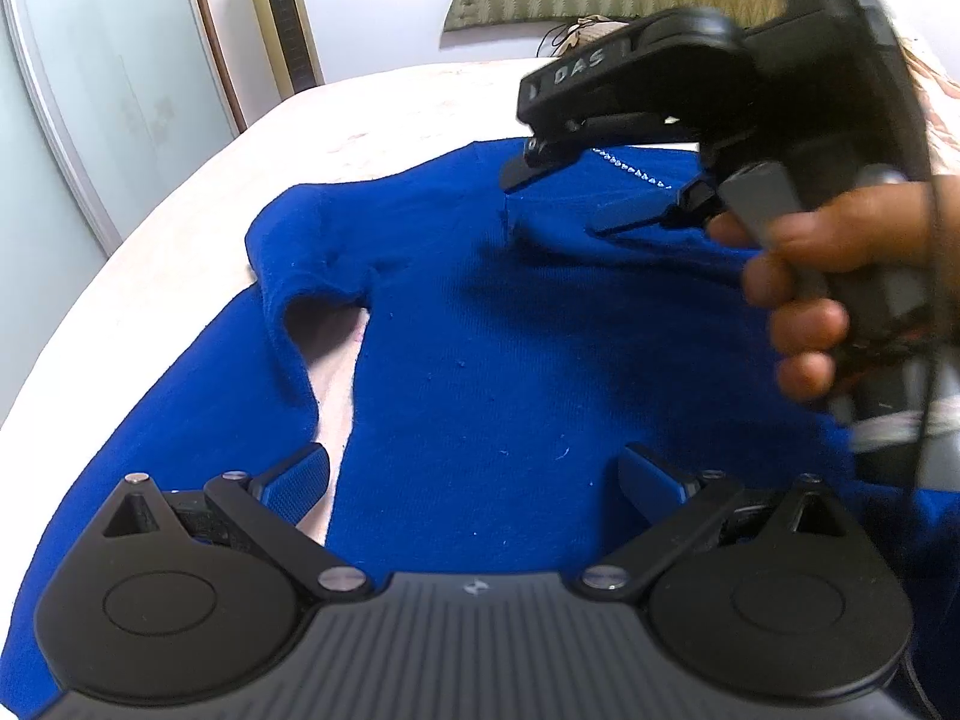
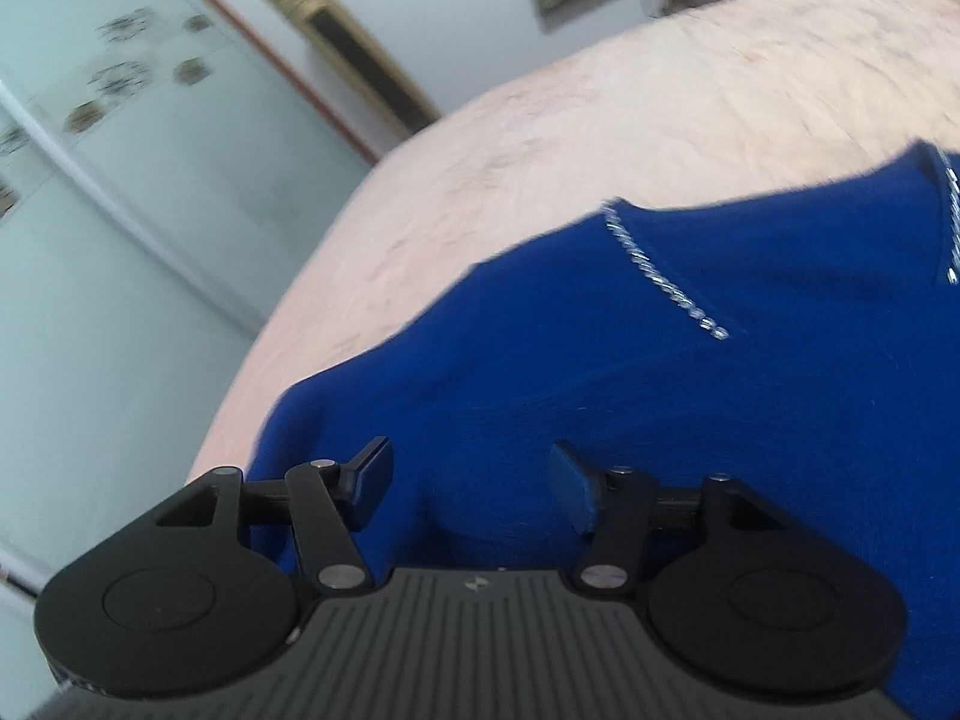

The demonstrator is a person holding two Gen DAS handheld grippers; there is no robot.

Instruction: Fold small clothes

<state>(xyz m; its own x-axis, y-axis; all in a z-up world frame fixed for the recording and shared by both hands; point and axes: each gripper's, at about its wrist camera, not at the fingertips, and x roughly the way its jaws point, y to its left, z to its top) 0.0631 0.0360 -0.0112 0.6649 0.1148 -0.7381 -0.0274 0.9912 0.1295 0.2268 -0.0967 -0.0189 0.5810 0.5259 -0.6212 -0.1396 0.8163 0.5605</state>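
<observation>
Left wrist view: the blue sweater [image 1: 480,330] is lying on the bed [image 1: 372,114]. Both the left gripper [image 1: 474,474] and right gripper [image 1: 558,192] are spreading wide, holding nothing.

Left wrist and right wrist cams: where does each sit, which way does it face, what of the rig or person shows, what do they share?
Left wrist: on the left tongs, angled down across the blue sweater on the bed; own open fingers, plus the right tongs and the hand holding them.
Right wrist: on the right tongs, angled down over the sweater's rhinestone neckline; only its own open fingers.
Shared: sweater, neckline trim, bed, glass door, gold floor-standing unit.
</observation>
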